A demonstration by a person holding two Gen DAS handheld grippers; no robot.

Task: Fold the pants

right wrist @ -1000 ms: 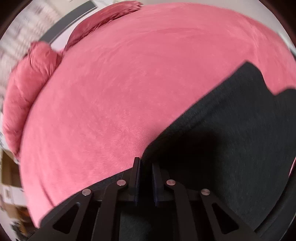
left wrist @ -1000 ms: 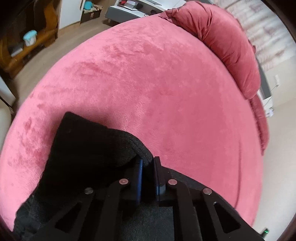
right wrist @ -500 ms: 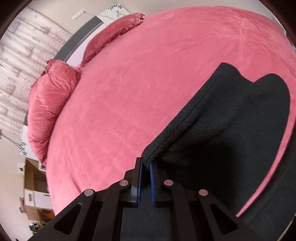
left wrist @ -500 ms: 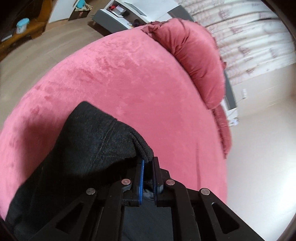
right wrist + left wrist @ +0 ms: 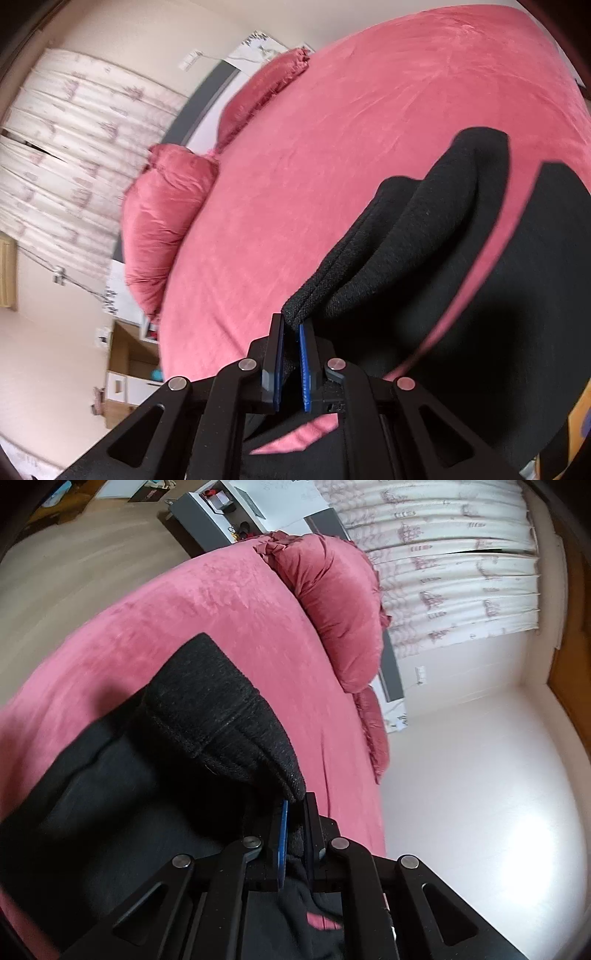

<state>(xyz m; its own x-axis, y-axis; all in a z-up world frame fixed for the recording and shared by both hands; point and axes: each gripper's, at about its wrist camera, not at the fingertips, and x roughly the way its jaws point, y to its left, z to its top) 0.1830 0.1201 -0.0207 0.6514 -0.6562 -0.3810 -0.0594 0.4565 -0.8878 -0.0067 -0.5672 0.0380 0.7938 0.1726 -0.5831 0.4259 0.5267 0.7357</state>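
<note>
Black knit pants (image 5: 207, 716) lie on a pink velvet bed (image 5: 229, 602). My left gripper (image 5: 295, 805) is shut on a ribbed edge of the pants and holds it lifted off the bed, the cloth draping down to the left. My right gripper (image 5: 291, 325) is shut on another edge of the same pants (image 5: 424, 236), also raised, with the cloth hanging in a fold to the right over the bed (image 5: 332, 155).
Red pillows (image 5: 336, 602) lie at the head of the bed, also in the right wrist view (image 5: 162, 214). Patterned curtains (image 5: 454, 554) and a pale wall stand behind. A grey table (image 5: 214, 513) stands on the wooden floor beyond the bed.
Both grippers have lifted their held edges of the pants up off the bed and tilted upward, so the wall and curtains now show.
</note>
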